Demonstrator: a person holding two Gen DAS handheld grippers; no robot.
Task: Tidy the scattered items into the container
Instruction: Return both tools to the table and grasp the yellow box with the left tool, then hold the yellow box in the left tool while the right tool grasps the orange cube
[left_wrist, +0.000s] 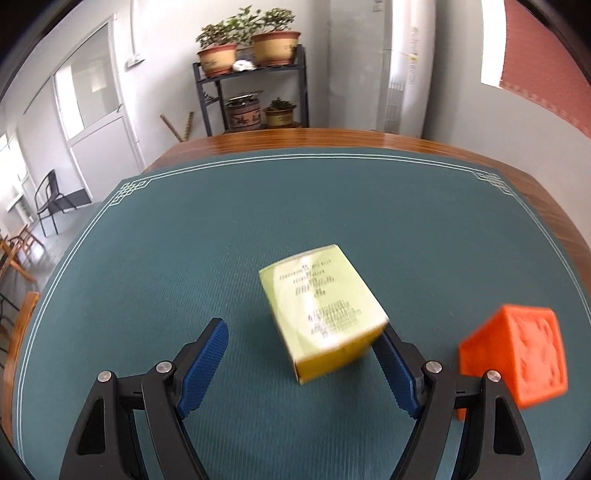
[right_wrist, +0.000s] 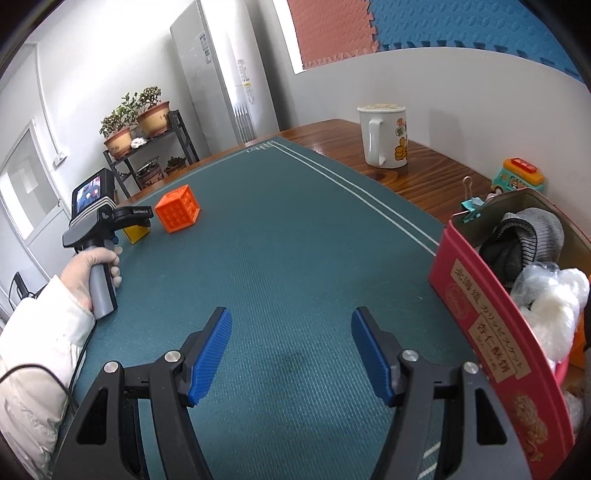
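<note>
A yellow-green printed box (left_wrist: 325, 314) lies on the green mat, between the spread fingers of my left gripper (left_wrist: 303, 350), close to its right finger. That gripper is open. An orange cube (left_wrist: 517, 354) sits just right of it. In the right wrist view the orange cube (right_wrist: 178, 210) and a corner of the yellow box (right_wrist: 136, 233) show at far left, beside the hand-held left gripper. My right gripper (right_wrist: 291, 350) is open and empty above the mat. The red tin container (right_wrist: 491, 332) stands to its right, holding a grey sock (right_wrist: 524, 236) and a white bag (right_wrist: 554, 299).
A white mug (right_wrist: 384, 136), a binder clip (right_wrist: 471, 206) on the tin's rim and a toy bus (right_wrist: 517, 179) sit on the wooden table (right_wrist: 424, 177) behind the container. A plant shelf (left_wrist: 255, 81) stands beyond the table's far edge.
</note>
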